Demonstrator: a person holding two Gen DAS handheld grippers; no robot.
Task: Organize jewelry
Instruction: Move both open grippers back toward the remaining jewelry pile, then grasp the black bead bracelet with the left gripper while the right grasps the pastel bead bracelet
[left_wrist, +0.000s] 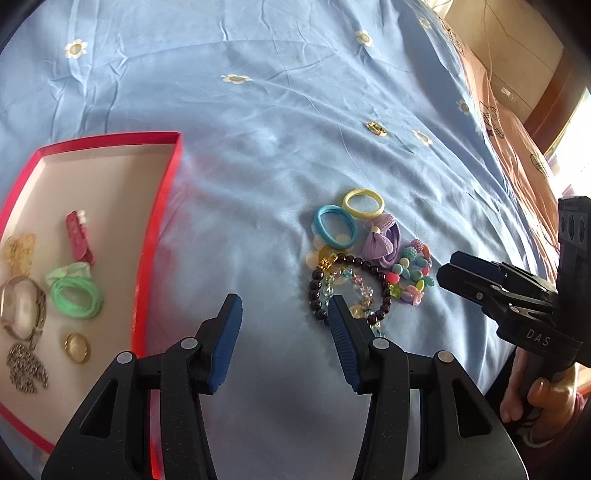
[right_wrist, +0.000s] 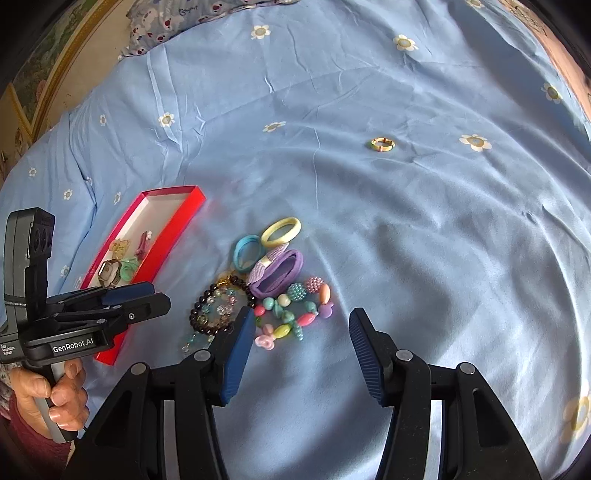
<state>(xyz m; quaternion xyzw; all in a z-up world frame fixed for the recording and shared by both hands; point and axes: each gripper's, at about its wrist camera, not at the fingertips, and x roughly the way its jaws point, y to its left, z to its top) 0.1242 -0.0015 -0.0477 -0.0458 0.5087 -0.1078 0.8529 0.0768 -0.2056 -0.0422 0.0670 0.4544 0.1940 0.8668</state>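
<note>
A red box (left_wrist: 168, 184) (right_wrist: 173, 229) lies on the blue bedsheet and holds a green hair tie (left_wrist: 75, 297), a watch (left_wrist: 22, 310), a ring (left_wrist: 77, 347), a chain and clips. A pile of jewelry lies loose on the sheet: a dark bead bracelet (left_wrist: 349, 262) (right_wrist: 207, 321), a yellow hair tie (left_wrist: 364, 203) (right_wrist: 280, 232), a blue hair tie (left_wrist: 334, 226) (right_wrist: 245, 254), a purple bow (left_wrist: 382, 240) (right_wrist: 277, 273) and a colourful bead bracelet (left_wrist: 413, 273) (right_wrist: 295, 314). My left gripper (left_wrist: 284, 314) is open and empty between box and pile. My right gripper (right_wrist: 303, 325) is open and empty just right of the pile.
A small gold ring (left_wrist: 376, 128) (right_wrist: 380, 144) lies alone farther out on the sheet. A pink blanket (left_wrist: 517, 140) and a patterned pillow (right_wrist: 177, 18) border the bed. Each gripper shows in the other's view, the right (left_wrist: 498, 291) and the left (right_wrist: 96, 310).
</note>
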